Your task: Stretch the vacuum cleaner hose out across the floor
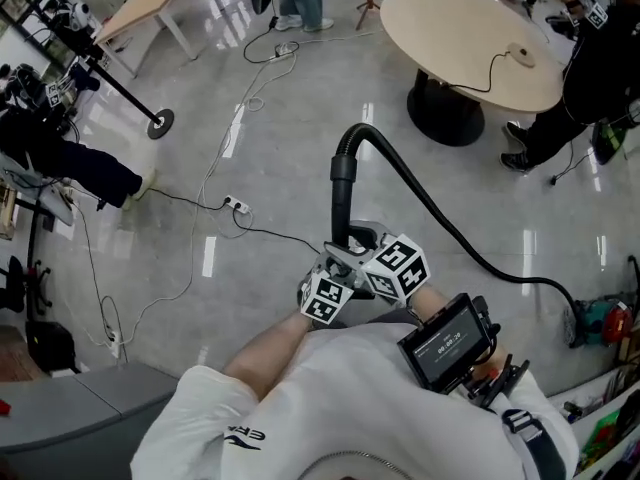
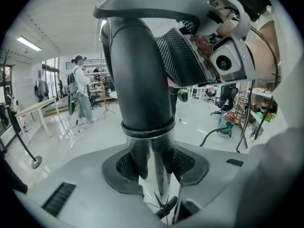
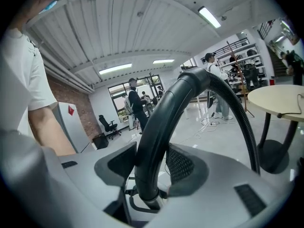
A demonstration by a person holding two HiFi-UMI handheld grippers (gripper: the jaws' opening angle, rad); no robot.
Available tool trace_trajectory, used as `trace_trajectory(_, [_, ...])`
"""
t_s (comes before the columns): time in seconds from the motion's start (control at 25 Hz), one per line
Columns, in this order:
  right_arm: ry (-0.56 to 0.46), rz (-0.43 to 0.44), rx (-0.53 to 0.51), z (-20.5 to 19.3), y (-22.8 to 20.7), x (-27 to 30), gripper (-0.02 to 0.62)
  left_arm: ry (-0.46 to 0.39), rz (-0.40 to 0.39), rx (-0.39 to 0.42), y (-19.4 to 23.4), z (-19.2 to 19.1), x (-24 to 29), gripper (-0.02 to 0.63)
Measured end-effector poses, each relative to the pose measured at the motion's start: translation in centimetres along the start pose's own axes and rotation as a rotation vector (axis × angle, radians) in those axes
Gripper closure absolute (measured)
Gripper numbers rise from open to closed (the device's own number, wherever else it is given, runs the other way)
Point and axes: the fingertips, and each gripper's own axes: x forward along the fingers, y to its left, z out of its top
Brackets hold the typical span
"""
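Black mesh pads of the left gripper [image 2: 153, 167] were clamped on the lower end of the rigid wand [image 2: 142, 80], where a shiny collar met the dark tube. The right gripper [image 3: 151, 167] was closed on the same wand a little further along it, its pads pressing the curved black section from both sides. Both tools therefore held the free end together, side by side in front of the person's chest, neither one spare.

From that grip the wand [image 1: 343, 196] stood up and away from the person, bent over at its top, and passed into the ribbed hose [image 1: 440, 218]. The hose ran off to the right in the head view, sagging down to the grey floor [image 1: 250, 148] and ending at the vacuum cleaner [image 1: 600, 320] by the right edge, beyond the round table [image 1: 470, 28].

So the hose's long axis pointed rightward from the grippers, with a slack arc in it. Straightening it probably meant carrying the held end leftward, away from the cleaner.
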Motion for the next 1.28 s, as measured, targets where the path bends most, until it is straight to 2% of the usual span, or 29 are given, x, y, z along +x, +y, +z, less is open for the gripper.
trace_trajectory(0.16, [-0.014, -0.056, 0.029, 0.6, 3.7, 5.7, 0.407, 0.000, -0.034, 0.037, 4.5, -3.6, -4.9, 0.463])
trace_trajectory(0.36, [-0.011, -0.082, 0.058, 0.8, 3.8, 6.6, 0.405, 0.017, -0.048, 0.065, 5.7, -4.1, -5.7, 0.463])
trace_trajectory(0.96, [0.022, 0.062, 0.037, 1.5, 8.1, 10.8, 0.405, 0.037, 0.038, -0.003, 8.1, -6.4, -10.0, 0.463])
trace_trajectory(1.08, [0.017, 0.067, 0.047, 1.8, 8.0, 11.7, 0.405, 0.045, 0.035, 0.003, 8.9, -6.7, -10.1, 0.463])
trace_trajectory(1.28, [0.013, 0.048, 0.092, 1.5, 8.2, 13.8, 0.405, 0.055, -0.020, 0.044, 10.1, -8.0, -11.0, 0.462])
